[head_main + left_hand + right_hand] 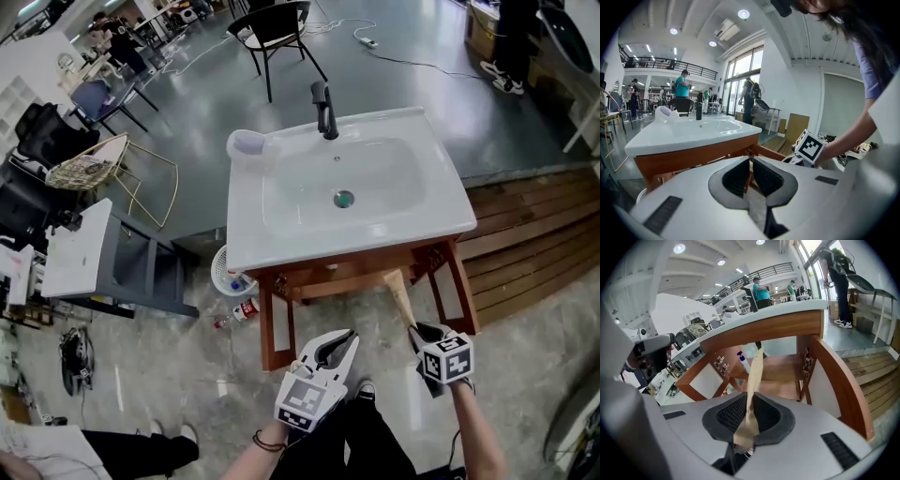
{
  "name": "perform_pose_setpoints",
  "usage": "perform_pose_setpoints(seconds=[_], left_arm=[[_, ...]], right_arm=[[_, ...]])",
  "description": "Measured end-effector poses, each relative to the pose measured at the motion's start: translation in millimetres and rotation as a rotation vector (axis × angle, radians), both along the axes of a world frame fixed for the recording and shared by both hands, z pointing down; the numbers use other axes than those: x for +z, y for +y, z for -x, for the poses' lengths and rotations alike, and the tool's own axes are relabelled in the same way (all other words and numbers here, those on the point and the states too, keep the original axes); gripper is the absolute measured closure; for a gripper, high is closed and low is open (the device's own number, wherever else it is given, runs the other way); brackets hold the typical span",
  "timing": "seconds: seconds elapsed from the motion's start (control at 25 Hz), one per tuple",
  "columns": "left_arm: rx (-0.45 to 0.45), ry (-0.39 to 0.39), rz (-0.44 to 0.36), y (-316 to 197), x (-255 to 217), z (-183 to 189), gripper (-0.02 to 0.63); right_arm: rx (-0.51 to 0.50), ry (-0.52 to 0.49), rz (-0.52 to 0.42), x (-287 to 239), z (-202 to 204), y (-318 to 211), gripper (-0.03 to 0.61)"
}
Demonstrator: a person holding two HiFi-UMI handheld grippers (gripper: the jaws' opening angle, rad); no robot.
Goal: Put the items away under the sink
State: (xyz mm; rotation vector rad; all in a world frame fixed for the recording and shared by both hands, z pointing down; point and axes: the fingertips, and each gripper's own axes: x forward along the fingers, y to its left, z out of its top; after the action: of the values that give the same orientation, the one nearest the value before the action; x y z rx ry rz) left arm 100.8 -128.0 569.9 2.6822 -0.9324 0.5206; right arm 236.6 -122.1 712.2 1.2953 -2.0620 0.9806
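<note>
Jutting from right hand-held gripper (751,401), tan strip (755,371) points under sink (253,225).

No words, brands or numbers could be read anywhere. The cube (447,359) on the right tool (417,330) and the one (307,401) on the left tool (349,336) bore only black-and-white square markers. The bottle (237,314) on the floor, at eight o'clock from the sink (281,234), wore a red label too small to read.
</note>
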Motion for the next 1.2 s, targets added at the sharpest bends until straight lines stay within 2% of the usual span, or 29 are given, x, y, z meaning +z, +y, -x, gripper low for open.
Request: perform_pose_setpoints(seconds=[0.2, 0.36, 0.56, 0.76, 0.96, 1.2], left_arm=[[0.026, 0.001, 0.012, -7, 37, -10, 0.594], [0.024, 0.021, 0.012, -23, 63, -12, 0.594], [0.005, 0.037, 0.015, -46, 90, -13, 0.594], [-0.011, 0.059, -0.001, -66, 102, -11, 0.594], [0.009, 0.077, -0.036, -78, 110, -11, 0.594], [0.023, 0.079, -0.041, -81, 132, -4, 0.594]], right_arm=[[-0.012, -0.006, -0.018, 29, 5, -25, 0.525], [0.001, -0.01, 0.003, 62, 12, -38, 0.525], [0.063, -0.037, 0.042, 100, 12, -51, 0.525], [0.107, -0.057, 0.041, 127, 13, -69, 0.523], [0.142, -0.059, 0.031, 153, 16, -91, 0.525], [0.215, -0.099, 0.047, 180, 24, -109, 0.524]])
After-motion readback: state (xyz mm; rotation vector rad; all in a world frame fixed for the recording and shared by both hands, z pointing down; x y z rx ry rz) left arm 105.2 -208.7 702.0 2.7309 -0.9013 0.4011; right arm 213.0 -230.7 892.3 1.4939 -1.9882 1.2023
